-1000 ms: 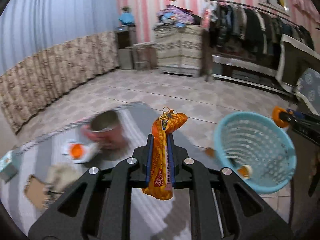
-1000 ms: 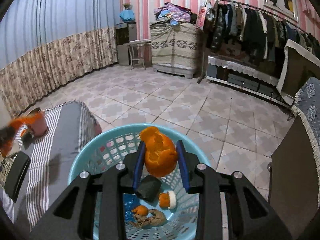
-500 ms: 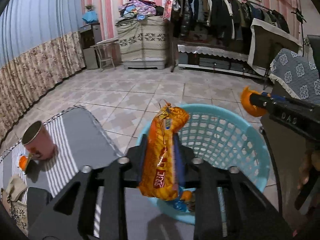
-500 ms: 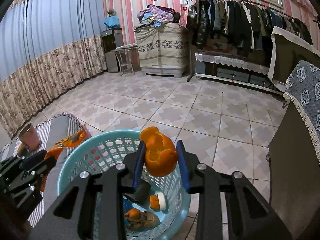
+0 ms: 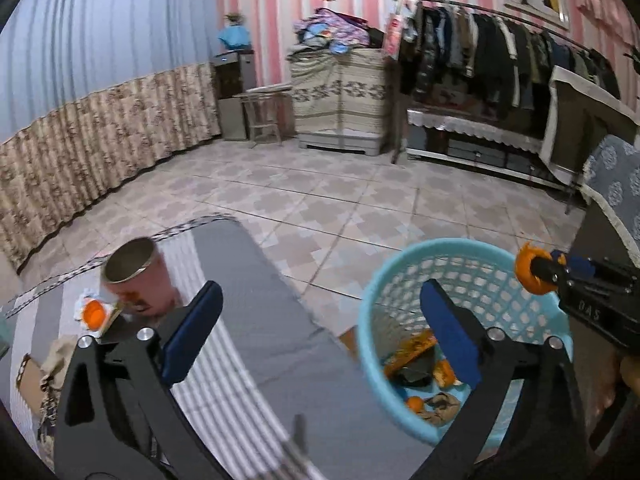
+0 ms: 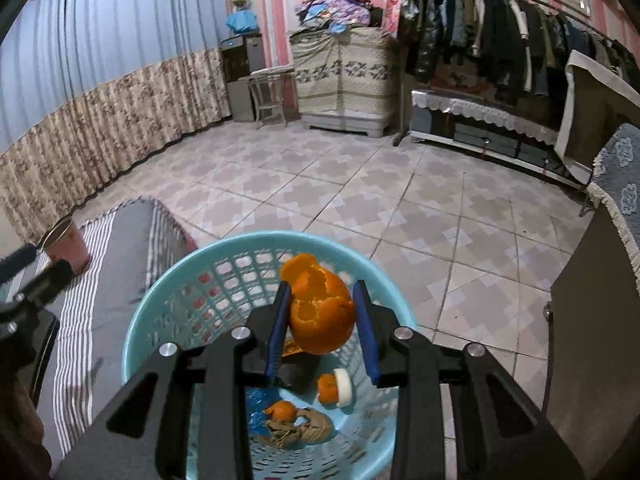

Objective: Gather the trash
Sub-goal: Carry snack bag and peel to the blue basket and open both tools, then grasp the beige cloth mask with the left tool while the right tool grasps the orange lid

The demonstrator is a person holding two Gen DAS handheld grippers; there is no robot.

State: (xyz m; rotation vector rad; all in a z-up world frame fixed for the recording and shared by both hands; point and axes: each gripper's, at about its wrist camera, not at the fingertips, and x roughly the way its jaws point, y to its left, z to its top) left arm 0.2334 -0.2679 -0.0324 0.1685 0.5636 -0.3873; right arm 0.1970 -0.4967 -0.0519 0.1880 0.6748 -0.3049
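- Our left gripper (image 5: 320, 336) now stands wide apart and empty; half a second ago it pinched an orange snack wrapper above the basket.
- That snack wrapper (image 5: 408, 352) now lies inside the light blue basket (image 5: 400, 280), ahead of and below the left gripper's right finger, so we judge this piece of trash delivered.
- The wrapper rests tilted against the basket's inner wall, its long axis running from low on the near left to higher on the far right.
- Our right gripper (image 6: 322, 320), as before, is closed on a hollow orange peel (image 6: 320, 312), holding it just above the basket's opening.
- The peel's torn open end points up and away from the gripper, its long axis roughly along the fingers.
- Below it in the basket lie smaller peel scraps, a dark lump and crumpled brown paper.
- To the left gripper's far left, on the striped table, a pink cup (image 5: 138, 276) and more scraps remain, so we judge collecting unfinished.
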